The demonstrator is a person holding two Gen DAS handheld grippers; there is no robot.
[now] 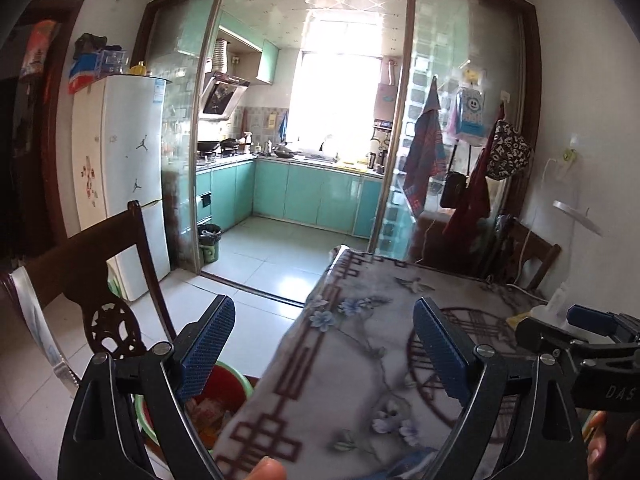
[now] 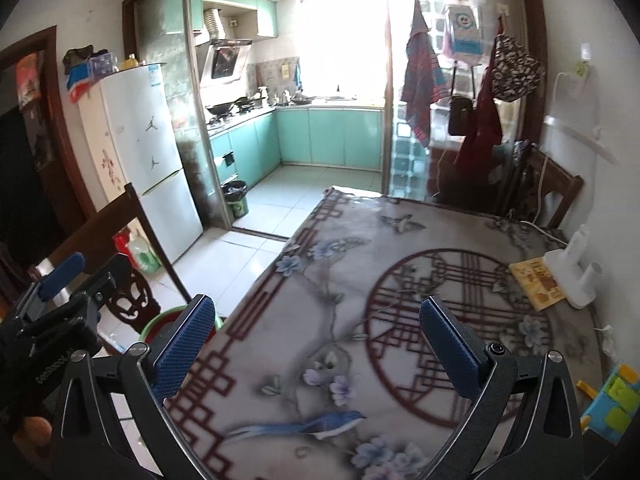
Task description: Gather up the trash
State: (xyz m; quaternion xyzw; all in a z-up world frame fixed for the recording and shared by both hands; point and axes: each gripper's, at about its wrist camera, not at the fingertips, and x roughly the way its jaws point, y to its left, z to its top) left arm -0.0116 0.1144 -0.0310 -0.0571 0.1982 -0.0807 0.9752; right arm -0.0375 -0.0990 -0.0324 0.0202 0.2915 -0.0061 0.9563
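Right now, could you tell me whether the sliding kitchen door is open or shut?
Open: the sliding kitchen door is pushed aside, leaving the teal cabinets unobstructed.

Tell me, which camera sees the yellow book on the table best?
The right wrist view: the yellow book lies in full sight beside a white stand. In the left wrist view only a yellow sliver shows behind the other gripper.

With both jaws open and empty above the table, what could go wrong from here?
1. The green basin with trash sits low beside the table edge, partly hidden; dropped trash may miss it.
2. The two grippers are close; the left gripper may bump the right gripper.
3. The white cable could snag.
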